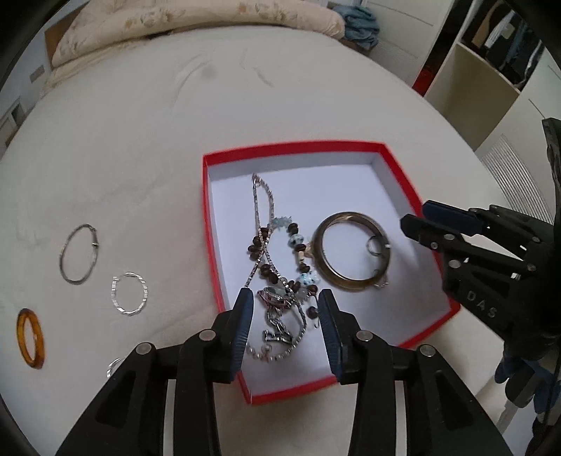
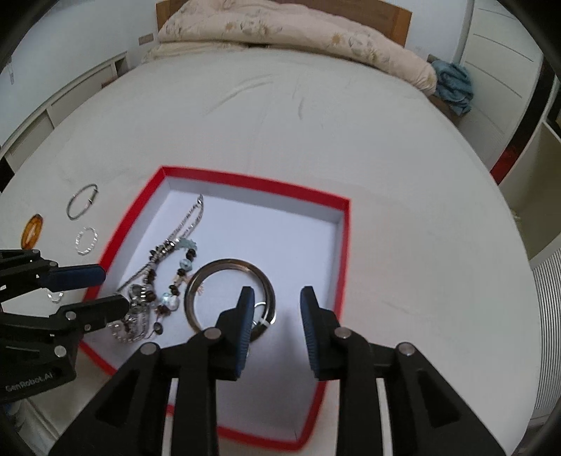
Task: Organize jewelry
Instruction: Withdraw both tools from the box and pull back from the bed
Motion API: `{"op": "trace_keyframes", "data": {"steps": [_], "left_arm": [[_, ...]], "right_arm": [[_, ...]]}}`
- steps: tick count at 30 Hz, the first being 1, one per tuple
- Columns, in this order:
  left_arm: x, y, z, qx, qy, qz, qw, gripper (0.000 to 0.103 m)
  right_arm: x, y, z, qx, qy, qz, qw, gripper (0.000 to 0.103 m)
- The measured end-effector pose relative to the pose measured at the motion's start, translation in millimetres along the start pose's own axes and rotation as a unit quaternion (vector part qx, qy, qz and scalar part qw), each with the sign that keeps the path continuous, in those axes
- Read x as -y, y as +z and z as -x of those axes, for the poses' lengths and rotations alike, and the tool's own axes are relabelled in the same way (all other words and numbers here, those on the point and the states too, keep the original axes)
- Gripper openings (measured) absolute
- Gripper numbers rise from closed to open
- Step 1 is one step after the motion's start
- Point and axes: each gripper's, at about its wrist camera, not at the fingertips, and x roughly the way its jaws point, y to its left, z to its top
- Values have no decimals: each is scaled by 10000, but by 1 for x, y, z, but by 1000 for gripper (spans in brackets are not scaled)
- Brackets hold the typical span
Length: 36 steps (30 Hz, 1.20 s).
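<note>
Both claws are over the red box (image 1: 413, 196) on the white bed (image 1: 147, 147), both angled down into it.

Left gripper (image 1: 285, 315): jaws apart, nothing pinched. Below the gap I see a tangle of silver chain (image 1: 263, 224) and a small charm piece (image 1: 277, 333) lying on the box floor. Pads don't touch them as far as I can tell.

Right gripper (image 2: 277, 314): jaws apart too, nothing between the pads. Its left finger (image 2: 245, 315) sits over the near edge of the big metal bangle (image 2: 228, 270), hiding part of it. A small silver ring (image 1: 377, 245) lies inside the bangle's circle, against its rim.

Inside the box: chain, a beaded bracelet (image 1: 298, 252) with brown and pale blue beads tangled with the chain, the bangle just beside it on the right, and the small ring.

Outside the box, on the bed to its left: thin silver bangle (image 1: 79, 252), a twisted silver hoop (image 1: 129, 293) near it, an amber ring (image 1: 31, 338) further left. Another small silver piece (image 1: 113, 366) sits just at the left claw's frame, mostly hidden; can't tell what it is.

Folded quilt (image 2: 298, 31) at the head of the bed, well apart from everything.
</note>
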Motion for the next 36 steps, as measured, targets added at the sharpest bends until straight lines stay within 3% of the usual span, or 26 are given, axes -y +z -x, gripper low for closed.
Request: {"op": "trace_keyframes", "data": {"steps": [5, 11, 20, 36], "left_arm": [[-2, -17, 40, 321, 19, 7, 9995, 38], [-12, -55, 96, 673, 223, -52, 9975, 38], [-52, -128, 165, 879, 511, 442, 9938, 44], [-88, -232, 230, 1451, 964, 1106, 9785, 54]], "right_arm": [[13, -1, 37, 235, 66, -333, 9991, 26], [8, -24, 83, 500, 269, -793, 9952, 26], [-38, -69, 138, 718, 504, -863, 9924, 26], [-103, -132, 212, 974, 777, -905, 9881, 26]]}}
